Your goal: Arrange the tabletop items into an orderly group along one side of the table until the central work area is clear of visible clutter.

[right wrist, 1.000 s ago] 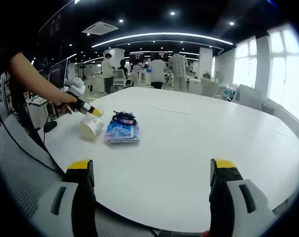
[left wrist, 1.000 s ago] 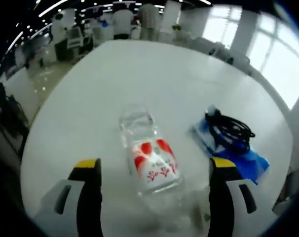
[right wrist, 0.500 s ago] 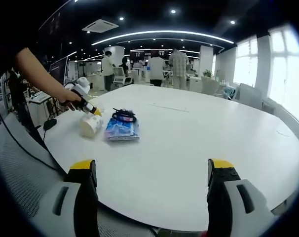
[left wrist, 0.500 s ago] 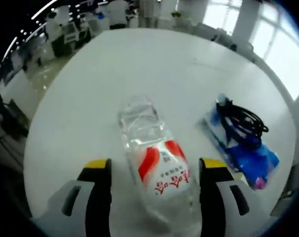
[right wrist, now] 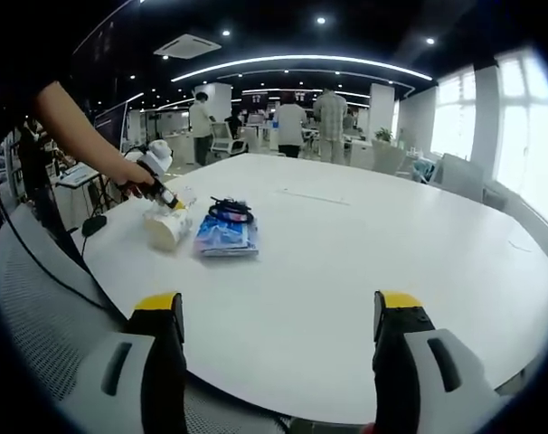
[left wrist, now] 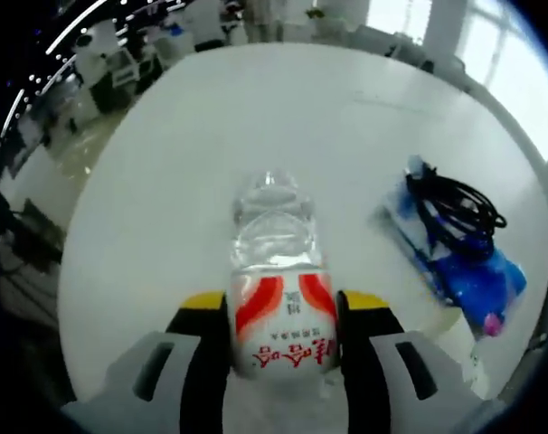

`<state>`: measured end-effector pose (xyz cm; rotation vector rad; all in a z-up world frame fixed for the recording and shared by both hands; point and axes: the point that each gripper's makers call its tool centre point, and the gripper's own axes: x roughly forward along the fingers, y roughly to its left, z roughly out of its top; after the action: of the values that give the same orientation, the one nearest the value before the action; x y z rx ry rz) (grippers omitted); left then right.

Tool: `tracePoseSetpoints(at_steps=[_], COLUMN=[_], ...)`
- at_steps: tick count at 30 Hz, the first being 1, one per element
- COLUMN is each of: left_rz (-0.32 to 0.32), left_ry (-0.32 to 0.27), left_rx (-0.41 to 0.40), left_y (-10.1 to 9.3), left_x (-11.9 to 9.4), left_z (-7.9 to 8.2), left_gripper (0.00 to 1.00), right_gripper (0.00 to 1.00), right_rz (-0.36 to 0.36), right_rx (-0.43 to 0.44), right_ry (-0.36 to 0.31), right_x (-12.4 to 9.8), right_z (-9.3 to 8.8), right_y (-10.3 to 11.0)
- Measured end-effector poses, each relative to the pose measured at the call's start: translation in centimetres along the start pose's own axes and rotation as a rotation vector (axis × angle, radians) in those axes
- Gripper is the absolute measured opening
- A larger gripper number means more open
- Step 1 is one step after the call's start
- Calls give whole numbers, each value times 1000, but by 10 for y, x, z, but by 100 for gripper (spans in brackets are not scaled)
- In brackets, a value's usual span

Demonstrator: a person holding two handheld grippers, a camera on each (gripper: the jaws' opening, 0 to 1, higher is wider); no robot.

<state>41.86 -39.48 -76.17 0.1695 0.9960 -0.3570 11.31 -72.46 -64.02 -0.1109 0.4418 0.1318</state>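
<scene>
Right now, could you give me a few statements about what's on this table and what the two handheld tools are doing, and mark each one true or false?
1. The left gripper has its jaws closed against a clear water bottle with a red and white label. True.
2. The bottle stands upright on the table. False: it lies on its side.
3. A black cable lies coiled on top of a blue packet. True.
4. The right gripper is holding the blue packet. False: its jaws are wide apart over bare table, far from the packet.
5. The cable lies between the left gripper's jaws. False: it lies off to the side, apart from the bottle.
</scene>
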Motion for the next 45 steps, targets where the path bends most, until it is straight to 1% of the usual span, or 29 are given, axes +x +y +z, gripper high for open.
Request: tracePoseSetpoints(at_steps=[7, 9, 10, 12, 14, 15, 20, 25, 29, 33, 37, 41, 45], left_rz=[14, -7, -15, -13, -10, -9, -16, -37, -44, -52, -56, -61, -73], left_ry=[11, 5, 17, 8, 13, 13, 16, 15, 14, 27, 38, 38, 32], left_rx=[-4, -90, -107, -79, -46, -42, -54, -52, -11, -16, 6, 8, 10], left_y=[1, 0, 2, 2, 3, 3, 3, 0, -4, -4, -3, -1, -2], left_x=[0, -2, -3, -3, -4, -4, -6, -7, -8, -10, -12, -16, -24], left_z=[0, 2, 1, 1, 0, 0, -1, -3, -5, -7, -10, -13, -15], left_gripper=[43, 41, 40, 40, 39, 39, 38, 37, 37, 36, 35, 35, 35], right_gripper=[85, 85, 85, 85, 85, 85, 85, 85, 85, 85, 85, 85, 85], right_rz=[5, 4, 4, 4, 5, 4, 2, -5, -4, -6, -8, -5, -2], right_rx=[-4, -4, -4, -4, -5, -6, -5, -5, -7, -7, -6, -9, -13], right_ry=[8, 9, 9, 9, 11, 11, 6, 4, 3, -1, -6, -5, -7], right_x=[0, 0, 0, 0, 0, 0, 0, -1, -1, 0, -1, -1, -1], right_z=[-1, -1, -1, -2, -2, -2, -1, -1, -1, 0, 1, 1, 1], right_y=[1, 1, 1, 1, 1, 1, 0, -1, -1, -2, -2, -1, -1])
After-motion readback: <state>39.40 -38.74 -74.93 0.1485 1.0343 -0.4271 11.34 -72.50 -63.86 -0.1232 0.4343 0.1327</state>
